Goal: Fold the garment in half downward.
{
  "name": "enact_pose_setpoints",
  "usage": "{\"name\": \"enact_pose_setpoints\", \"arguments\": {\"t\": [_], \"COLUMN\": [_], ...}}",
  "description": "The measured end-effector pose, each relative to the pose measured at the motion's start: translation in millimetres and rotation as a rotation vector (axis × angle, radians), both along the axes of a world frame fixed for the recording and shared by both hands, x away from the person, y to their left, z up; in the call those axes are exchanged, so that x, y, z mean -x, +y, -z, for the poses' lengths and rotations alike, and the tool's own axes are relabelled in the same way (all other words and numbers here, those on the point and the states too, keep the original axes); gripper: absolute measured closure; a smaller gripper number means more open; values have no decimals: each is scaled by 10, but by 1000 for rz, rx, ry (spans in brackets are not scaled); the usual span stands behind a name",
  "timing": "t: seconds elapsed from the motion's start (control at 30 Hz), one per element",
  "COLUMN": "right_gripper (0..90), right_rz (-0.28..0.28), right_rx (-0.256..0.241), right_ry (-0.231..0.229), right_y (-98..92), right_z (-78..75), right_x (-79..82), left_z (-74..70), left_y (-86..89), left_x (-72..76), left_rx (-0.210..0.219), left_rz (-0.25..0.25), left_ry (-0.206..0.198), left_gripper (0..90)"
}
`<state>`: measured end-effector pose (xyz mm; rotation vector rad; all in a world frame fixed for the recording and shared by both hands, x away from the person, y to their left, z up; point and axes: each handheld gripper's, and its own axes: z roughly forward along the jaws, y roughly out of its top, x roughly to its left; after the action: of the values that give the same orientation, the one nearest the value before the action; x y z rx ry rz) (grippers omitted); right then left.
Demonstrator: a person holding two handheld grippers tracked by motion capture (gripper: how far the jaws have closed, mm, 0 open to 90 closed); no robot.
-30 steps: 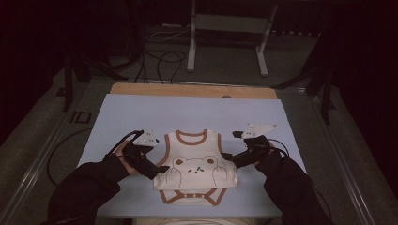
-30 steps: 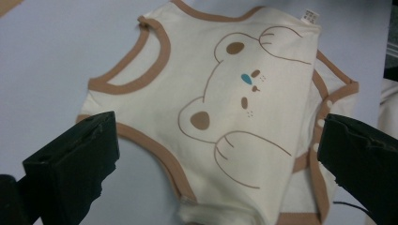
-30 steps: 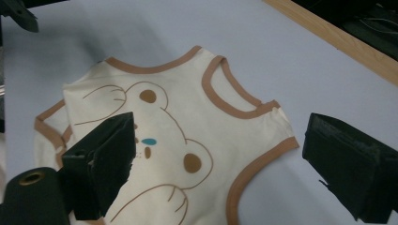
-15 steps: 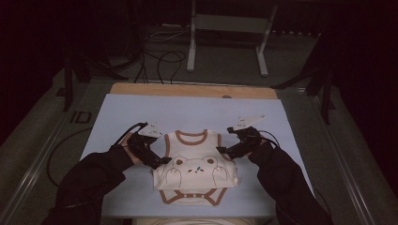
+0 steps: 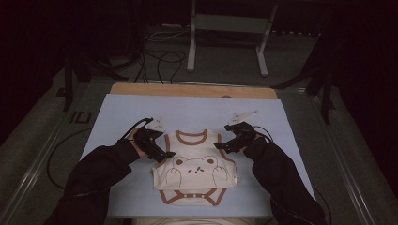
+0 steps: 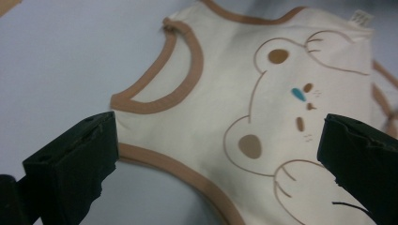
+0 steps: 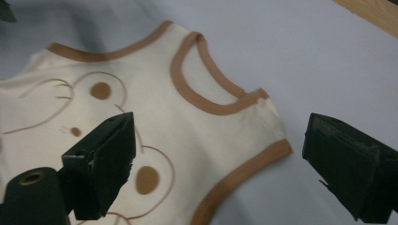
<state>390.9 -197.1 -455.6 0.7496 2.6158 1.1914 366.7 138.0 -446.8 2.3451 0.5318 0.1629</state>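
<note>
The cream baby bodysuit [image 5: 195,176] lay flat on the pale blue desk [image 5: 187,110], bear print up, its long axis running from the neck opening at the far end to the snap end nearest the person. It sat between the two tools, with each shoulder close to one of them.

The left hand-held gripper [image 5: 162,153] stood at the garment's left shoulder, jaws apart and holding nothing. In the left gripper view the brown-trimmed armhole edge [image 6: 173,164] lay just ahead of it, crossing the gap between the jaws, with the bear's face further ahead and to the right.

The right hand-held gripper [image 5: 224,146] mirrored it at the other shoulder, jaws likewise spread wide and empty. In the right gripper view the trimmed shoulder corner [image 7: 277,145] lay between the jaws, with bare desk to the right.

Neither arm looked clearly nearer. Each seemed set to close on its own shoulder, so the likely move was a paired pinch at both shoulder edges.
</note>
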Motion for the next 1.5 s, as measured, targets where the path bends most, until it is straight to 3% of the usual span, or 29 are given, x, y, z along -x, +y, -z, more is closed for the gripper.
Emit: {"name": "enact_pose_setpoints", "arguments": {"t": [0.53,0.73,0.97,1.2,1.3,1.4,1.5], "right_gripper": [104,106,106,106,145,162,191], "right_rz": [6,8,16,29,36,31,22], "right_rx": [35,68,71,86,119,133,133], "right_ry": [34,64,101,106,107,104,106], "right_y": [-19,11,40,64,91,106,130], "right_z": [166,271,405,475,507,517,524], "right_x": [-205,-279,-374,-445,-496,-534,-574], "left_z": [124,225,363,479,559,606,631], "left_y": [0,-18,-27,-26,0,7,21], "left_x": [-243,-319,-426,-535,-606,-633,-657], "left_rx": [0,-2,-20,-47,-51,-67,-72], "left_rz": [-30,-41,-62,-68,-87,-90,-102], "left_ry": [28,30,41,56,76,75,70], "left_gripper": [1,1,6,10,39,45,114]}}
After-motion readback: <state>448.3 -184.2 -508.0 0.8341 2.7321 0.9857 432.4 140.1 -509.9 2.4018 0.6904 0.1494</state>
